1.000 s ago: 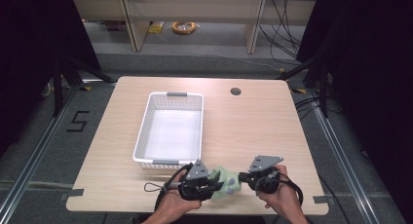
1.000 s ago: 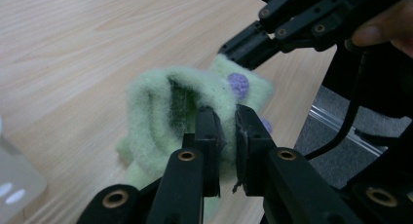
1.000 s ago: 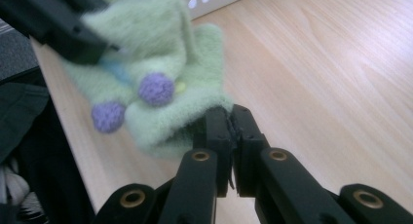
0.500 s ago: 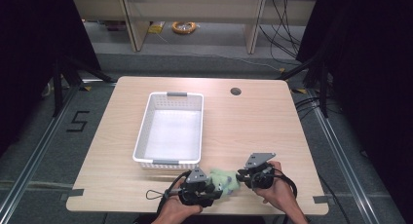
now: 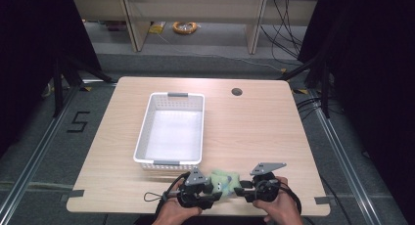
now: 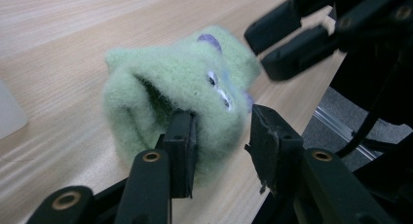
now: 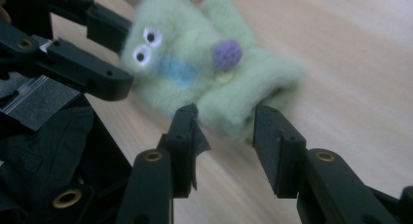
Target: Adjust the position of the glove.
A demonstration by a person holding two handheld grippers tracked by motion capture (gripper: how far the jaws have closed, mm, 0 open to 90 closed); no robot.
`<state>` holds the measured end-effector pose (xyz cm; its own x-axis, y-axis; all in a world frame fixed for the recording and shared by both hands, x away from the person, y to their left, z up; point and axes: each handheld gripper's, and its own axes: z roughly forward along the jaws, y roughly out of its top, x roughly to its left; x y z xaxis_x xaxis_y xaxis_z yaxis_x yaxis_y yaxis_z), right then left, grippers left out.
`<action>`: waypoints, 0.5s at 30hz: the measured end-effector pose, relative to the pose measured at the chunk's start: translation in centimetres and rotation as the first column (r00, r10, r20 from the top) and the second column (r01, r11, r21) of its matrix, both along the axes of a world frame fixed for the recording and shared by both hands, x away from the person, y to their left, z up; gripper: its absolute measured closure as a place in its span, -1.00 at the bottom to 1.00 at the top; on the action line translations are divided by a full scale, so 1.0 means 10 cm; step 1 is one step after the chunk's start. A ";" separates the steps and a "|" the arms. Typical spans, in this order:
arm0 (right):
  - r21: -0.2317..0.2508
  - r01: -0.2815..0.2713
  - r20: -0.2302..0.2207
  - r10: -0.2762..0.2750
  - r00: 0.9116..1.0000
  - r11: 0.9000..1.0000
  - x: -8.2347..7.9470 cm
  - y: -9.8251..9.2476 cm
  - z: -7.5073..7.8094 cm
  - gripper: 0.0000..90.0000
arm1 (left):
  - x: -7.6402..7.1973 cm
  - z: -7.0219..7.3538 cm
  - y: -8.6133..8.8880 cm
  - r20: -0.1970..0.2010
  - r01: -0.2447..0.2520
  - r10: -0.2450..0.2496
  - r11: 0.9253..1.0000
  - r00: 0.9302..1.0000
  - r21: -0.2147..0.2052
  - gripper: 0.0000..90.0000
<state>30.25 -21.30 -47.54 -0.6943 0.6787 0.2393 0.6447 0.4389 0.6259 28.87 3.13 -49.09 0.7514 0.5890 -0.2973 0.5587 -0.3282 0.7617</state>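
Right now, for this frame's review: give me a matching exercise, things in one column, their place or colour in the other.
Things:
1. basket
2. felt toy
3. left gripper
4. table's round hole

Descriptions:
A. pale green, at the near edge
B. white, mid-table
C. far side, right of the basket
D. black jaws apart beside the toy

Pairs: 1-B, 2-A, 3-D, 4-C

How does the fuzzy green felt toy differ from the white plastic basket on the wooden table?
The fuzzy green felt toy is soft, small and lumpy; the white plastic basket is rigid, far larger and rectangular. The toy lies at the table's near edge between the left gripper and right gripper; the basket stands farther back, untouched. Both rest on the wooden table.
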 end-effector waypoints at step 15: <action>-0.061 -0.097 0.090 0.102 0.991 0.993 0.13 -0.03 0.14 0.92 | -0.08 0.04 -0.06 0.031 0.011 -0.011 1.000 0.999 -0.015 0.73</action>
